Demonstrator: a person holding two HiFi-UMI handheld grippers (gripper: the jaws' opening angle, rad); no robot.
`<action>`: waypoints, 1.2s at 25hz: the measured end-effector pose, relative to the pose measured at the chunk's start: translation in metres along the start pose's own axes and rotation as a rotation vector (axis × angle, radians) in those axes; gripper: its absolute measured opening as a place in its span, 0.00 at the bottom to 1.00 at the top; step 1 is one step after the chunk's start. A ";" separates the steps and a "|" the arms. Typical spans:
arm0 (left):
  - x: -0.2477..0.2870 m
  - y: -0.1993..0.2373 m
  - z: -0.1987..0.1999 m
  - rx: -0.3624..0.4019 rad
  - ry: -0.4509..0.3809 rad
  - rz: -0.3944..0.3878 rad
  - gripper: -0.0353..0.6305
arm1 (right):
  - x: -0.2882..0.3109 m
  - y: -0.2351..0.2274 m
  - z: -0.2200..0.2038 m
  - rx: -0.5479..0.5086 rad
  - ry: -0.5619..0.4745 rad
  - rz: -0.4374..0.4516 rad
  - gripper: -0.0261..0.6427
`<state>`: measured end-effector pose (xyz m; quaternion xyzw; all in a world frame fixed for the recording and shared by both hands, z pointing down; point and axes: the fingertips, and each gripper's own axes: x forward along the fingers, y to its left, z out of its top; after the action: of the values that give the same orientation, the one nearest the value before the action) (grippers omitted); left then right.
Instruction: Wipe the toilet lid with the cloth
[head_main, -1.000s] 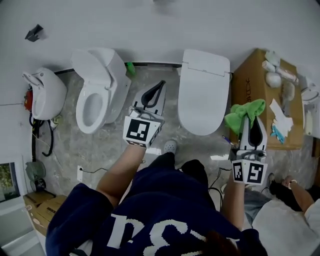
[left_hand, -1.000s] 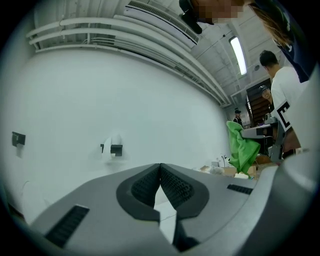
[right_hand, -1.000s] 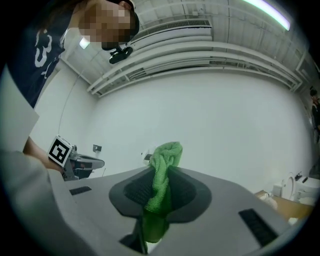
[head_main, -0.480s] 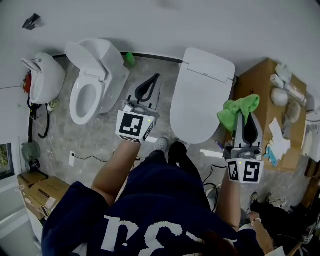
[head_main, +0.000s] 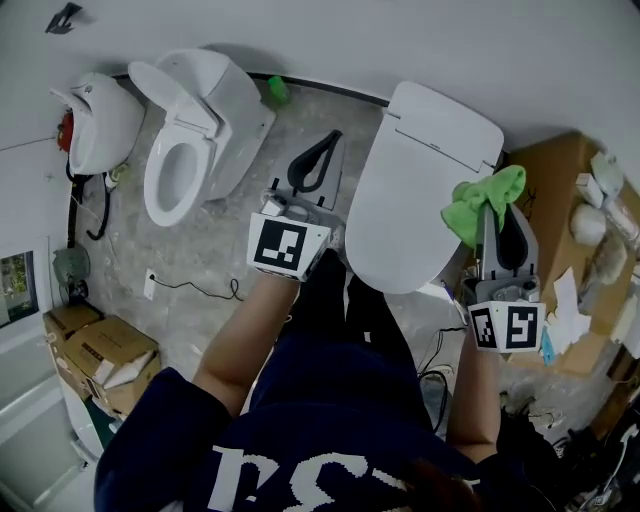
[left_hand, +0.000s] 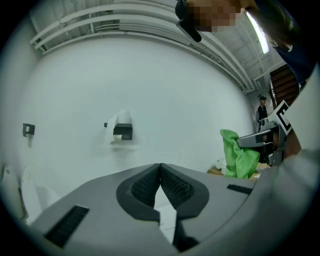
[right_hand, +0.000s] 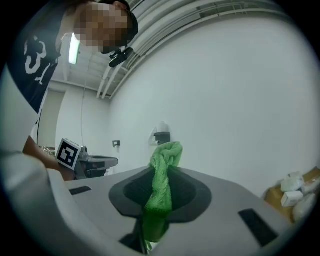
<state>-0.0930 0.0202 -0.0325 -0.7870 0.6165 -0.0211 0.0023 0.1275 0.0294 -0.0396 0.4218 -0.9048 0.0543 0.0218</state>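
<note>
In the head view the white toilet with its lid shut stands just ahead of the person's legs. My right gripper is shut on a green cloth, which hangs bunched beside the lid's right edge, above it. In the right gripper view the cloth stands up between the jaws of the right gripper. My left gripper is shut with nothing in it, over the floor left of the lid. The left gripper has its pads pressed together, and the cloth shows at the right of that view.
A second toilet with its seat up stands at the left, and a white fixture stands beyond it. A cardboard box with small items is at the right. More boxes and a cable lie at the lower left. A paper holder is on the wall.
The person has stepped up to the shut toilet. Both grippers came forward, and the cloth moved from over the cardboard box to the lid's right edge.
</note>
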 end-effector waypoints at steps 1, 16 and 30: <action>0.009 0.003 -0.005 -0.003 -0.004 -0.001 0.08 | 0.011 -0.003 -0.009 0.014 0.013 0.000 0.17; 0.142 0.073 -0.163 -0.085 0.081 0.000 0.08 | 0.208 -0.045 -0.250 0.302 0.348 0.020 0.17; 0.163 0.098 -0.321 -0.126 0.208 -0.057 0.08 | 0.322 -0.031 -0.474 0.259 0.641 -0.046 0.18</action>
<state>-0.1604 -0.1541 0.2908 -0.7963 0.5910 -0.0640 -0.1117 -0.0586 -0.1802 0.4609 0.4030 -0.8278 0.2977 0.2525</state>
